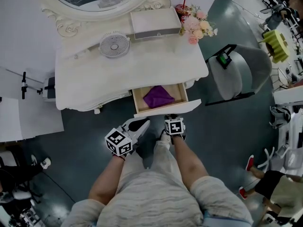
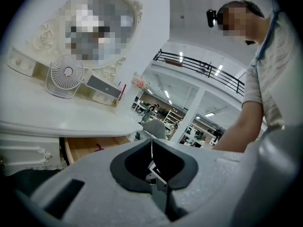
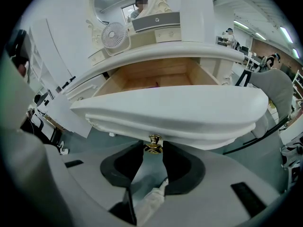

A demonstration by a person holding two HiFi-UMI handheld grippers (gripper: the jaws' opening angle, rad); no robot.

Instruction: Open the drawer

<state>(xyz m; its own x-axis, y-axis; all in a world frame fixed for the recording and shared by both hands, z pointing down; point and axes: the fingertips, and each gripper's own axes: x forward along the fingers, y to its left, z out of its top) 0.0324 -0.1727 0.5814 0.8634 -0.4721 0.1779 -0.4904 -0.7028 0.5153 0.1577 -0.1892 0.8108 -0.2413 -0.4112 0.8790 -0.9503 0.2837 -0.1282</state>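
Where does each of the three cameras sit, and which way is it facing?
Head view: on the person's head, facing steeply down at the dressing table and open drawer; shows both forearms, legs, left gripper, right gripper.
Left gripper view: on the left gripper, facing roughly level past shut, empty jaws toward the table's side; shows the person's arm and torso.
Right gripper view: on the right gripper, facing the drawer front, jaws closed on its brass knob; no body clearly shows.
Shared: all three show the drawer and desk fan.
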